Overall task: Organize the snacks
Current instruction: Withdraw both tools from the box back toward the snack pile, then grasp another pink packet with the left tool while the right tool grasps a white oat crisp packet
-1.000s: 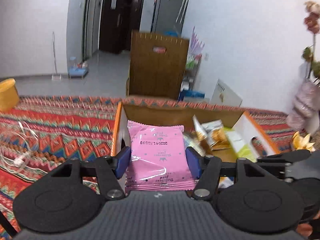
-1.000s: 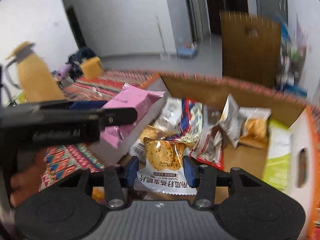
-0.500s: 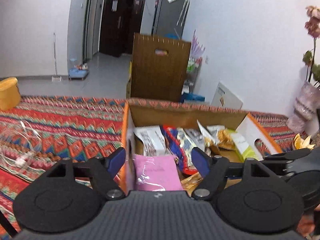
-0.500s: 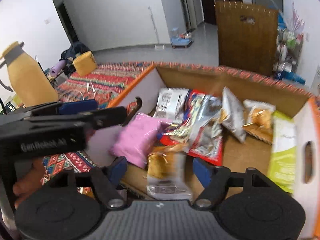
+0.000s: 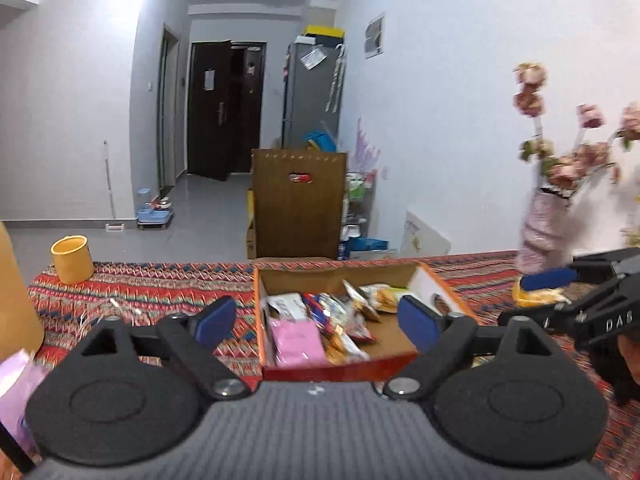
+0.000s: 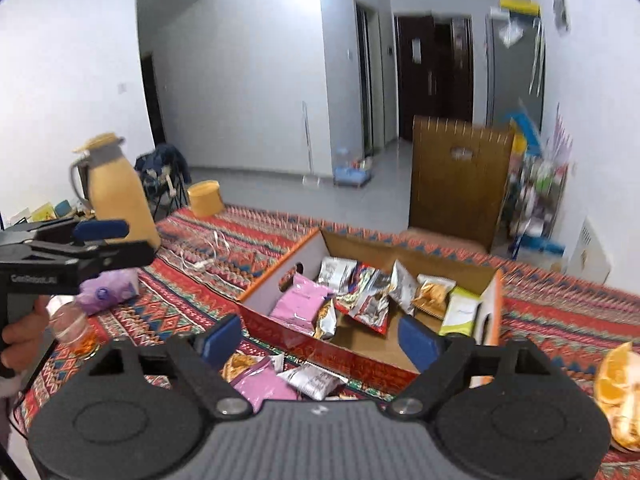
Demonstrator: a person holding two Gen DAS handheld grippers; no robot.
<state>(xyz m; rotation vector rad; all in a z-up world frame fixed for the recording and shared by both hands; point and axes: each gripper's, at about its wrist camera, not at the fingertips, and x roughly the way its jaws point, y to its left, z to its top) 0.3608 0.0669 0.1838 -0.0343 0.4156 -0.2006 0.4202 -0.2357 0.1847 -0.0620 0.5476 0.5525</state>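
Note:
An open cardboard box with an orange-red outer wall sits on the patterned tablecloth and holds several snack packets. Among them, a pink packet lies at the near left. In the right wrist view the same box shows the pink packet and a green packet. My left gripper hangs back from the box, jaws opening, nothing between them. My right gripper is likewise opening and empty. A loose pink packet and a silver packet lie on the cloth in front of the box.
A yellow thermos, a yellow cup, a purple bag and a glass of amber liquid stand at the left. A vase of flowers and orange fruit pieces are on the right.
The left gripper let go of the pink packet and the right gripper let go of a seed-chip packet, both into the box. Both grippers then drew back and upward with their jaws widening.

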